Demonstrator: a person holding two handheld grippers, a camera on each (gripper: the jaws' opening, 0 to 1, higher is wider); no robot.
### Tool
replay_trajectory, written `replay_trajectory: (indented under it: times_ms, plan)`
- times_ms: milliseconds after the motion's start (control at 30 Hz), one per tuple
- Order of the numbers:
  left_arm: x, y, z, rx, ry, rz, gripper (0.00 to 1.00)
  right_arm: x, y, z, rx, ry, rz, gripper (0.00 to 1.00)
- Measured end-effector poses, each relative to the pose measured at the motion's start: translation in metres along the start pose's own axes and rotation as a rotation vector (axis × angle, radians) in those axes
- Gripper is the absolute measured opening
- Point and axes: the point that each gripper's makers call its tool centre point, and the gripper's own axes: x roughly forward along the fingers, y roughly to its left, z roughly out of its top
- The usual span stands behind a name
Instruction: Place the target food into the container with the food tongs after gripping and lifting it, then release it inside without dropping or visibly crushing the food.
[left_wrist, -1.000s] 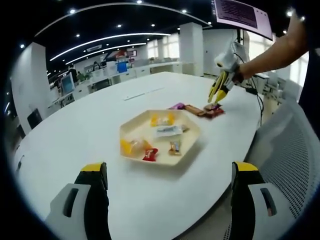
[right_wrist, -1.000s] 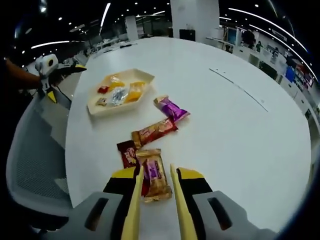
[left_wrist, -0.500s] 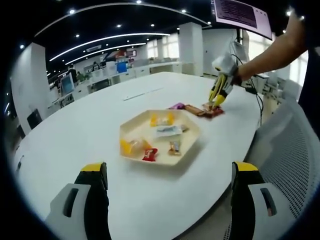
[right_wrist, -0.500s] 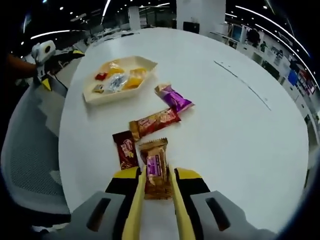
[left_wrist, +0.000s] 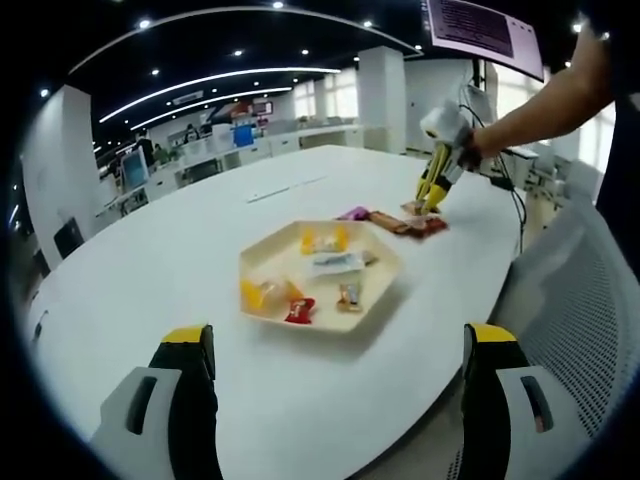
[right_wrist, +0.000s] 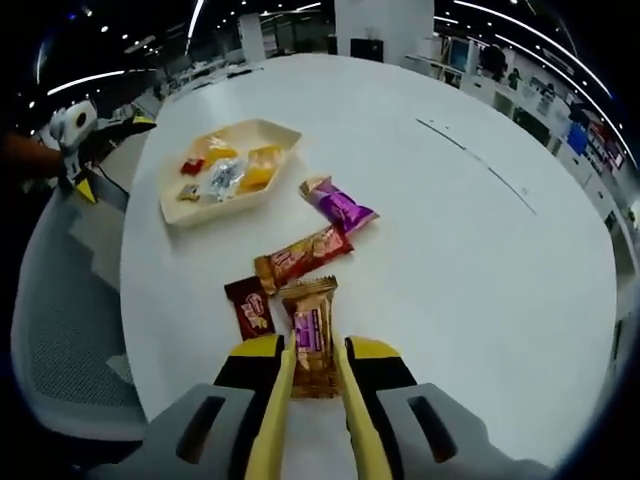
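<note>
A wide white round surface (right_wrist: 480, 250) is seen in both views, with a grey mesh chair (right_wrist: 60, 330) drawn up at its edge. On the surface a shallow cream tray (left_wrist: 262, 262) is set, and several small wrapped sweets are held in it, yellow, silver and red among them.

Well apart from the tray, a cluster of wrapped snacks lies on the surface: a purple packet (right_wrist: 342, 206), an orange-brown bar (right_wrist: 303, 256) just beside it, and a dark red packet (right_wrist: 249, 306) next to that. The gold-brown packet (right_wrist: 311, 336) is the nearest one to the right tool.

In the right gripper view, the right tool (right_wrist: 312, 420) is seen with its two yellow jaws narrowly parted and closed against the lower sides of the gold-brown packet, which is gripped between them. Whether the packet is raised off the surface cannot be told. In the left gripper view, the same tool is seen small at the far edge, held by a person's arm (left_wrist: 545, 100) over the snack cluster.

The left tool (left_wrist: 335, 345) is held wide apart, its black and yellow jaws rising at either side of the view with nothing between them, short of the tray.
</note>
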Motion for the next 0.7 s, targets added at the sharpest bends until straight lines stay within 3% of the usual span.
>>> replay_trajectory:
  times_ms: [333,700]
  plan:
    - [-0.001,-0.001,0.004,-0.003,-0.019,-0.004,1.00,-0.014,-0.006,0.013,0.002,0.017,-0.029,0.23]
    - [-0.001,-0.002,0.004,0.002,-0.026,-0.008,1.00,-0.037,-0.017,0.043,0.043,-0.027,-0.047,0.23]
